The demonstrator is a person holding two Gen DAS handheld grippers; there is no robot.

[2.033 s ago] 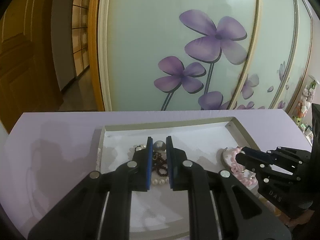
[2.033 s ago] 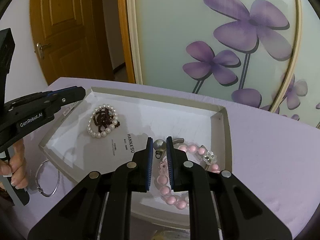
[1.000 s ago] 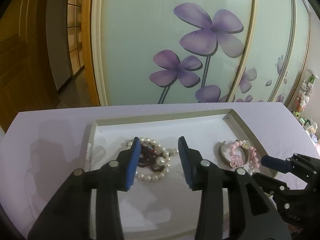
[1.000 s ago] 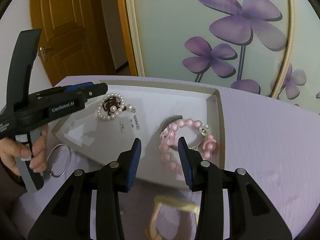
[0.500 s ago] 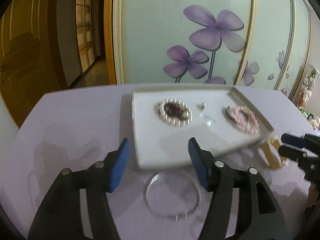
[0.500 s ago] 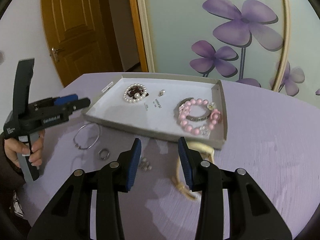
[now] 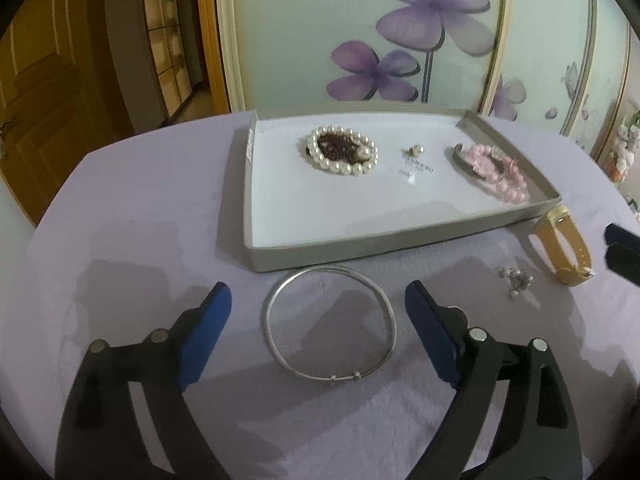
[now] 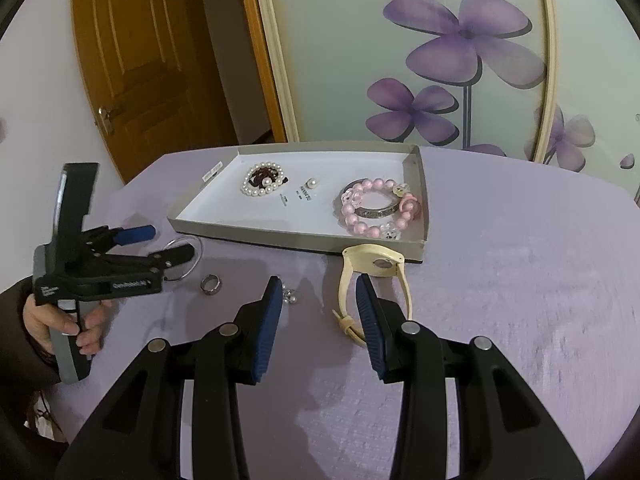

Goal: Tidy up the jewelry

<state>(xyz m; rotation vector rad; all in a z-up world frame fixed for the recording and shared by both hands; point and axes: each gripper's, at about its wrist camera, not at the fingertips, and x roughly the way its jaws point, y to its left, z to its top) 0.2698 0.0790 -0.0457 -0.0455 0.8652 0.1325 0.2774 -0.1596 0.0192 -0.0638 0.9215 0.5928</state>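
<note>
Bangle (image 7: 329,323), at 12 o'clock between the left gripper (image 7: 318,304) jaws, which are opening wide to straddle it; right gripper (image 8: 319,295) spread, empty.

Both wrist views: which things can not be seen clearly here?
- Tray print, left wrist view: too small to read.
- Silver bangle, right wrist view: partly hidden by the left claw.
- Small beads, right wrist view: partly behind the right claw, too small to count.

Flowered glass panels (image 8: 420,60), wooden door (image 8: 140,60)
</note>
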